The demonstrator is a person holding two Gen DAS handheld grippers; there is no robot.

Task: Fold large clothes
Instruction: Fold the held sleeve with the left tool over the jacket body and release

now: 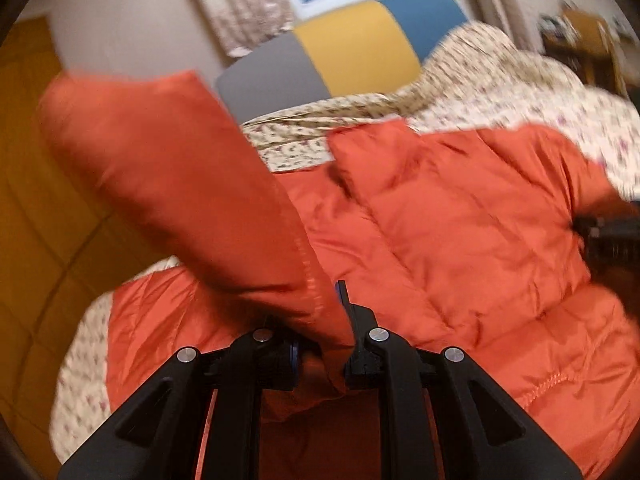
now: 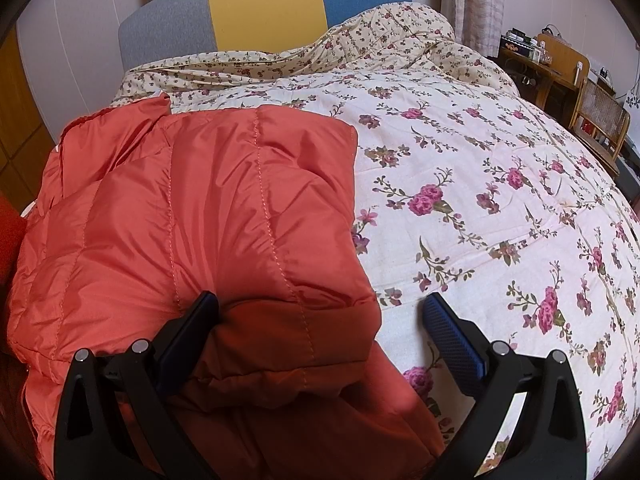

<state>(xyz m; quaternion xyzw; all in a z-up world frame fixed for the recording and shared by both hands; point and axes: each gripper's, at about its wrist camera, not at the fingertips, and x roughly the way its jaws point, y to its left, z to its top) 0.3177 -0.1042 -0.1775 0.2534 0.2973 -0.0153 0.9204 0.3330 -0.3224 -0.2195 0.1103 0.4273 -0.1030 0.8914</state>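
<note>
- My left gripper (image 1: 320,344) has its jaws drawn narrow and clamped on a fold of the orange quilted jacket (image 2: 192,216); the pinched part, which looks like a sleeve (image 1: 172,184), rises up and away to the left in the left wrist view, blurred.
- My right gripper (image 2: 320,320) has its jaws spread wide. The left finger presses against the jacket's near right corner, with a bulge of the padded cloth sitting between the fingers; the blue-padded right finger (image 2: 452,344) stands apart from the cloth, over the bedspread (image 2: 500,184).
- The jacket lies on the left side of the bed, its bulk already doubled over into a thick, roughly square pile with stitched seams running near to far.
- The flowered bedspread covers the rest of the bed, bare to the right of the jacket and bunched up at the far end.
- Beyond the bed stands a headboard (image 2: 260,8) in grey, yellow and blue panels.
- Far right in the right wrist view I see a wooden desk (image 2: 536,68) with small items on it and a cane-backed chair (image 2: 600,120) just beside it.
- At the right edge of the left wrist view a dark shape touches the jacket; I cannot tell what it is.
</note>
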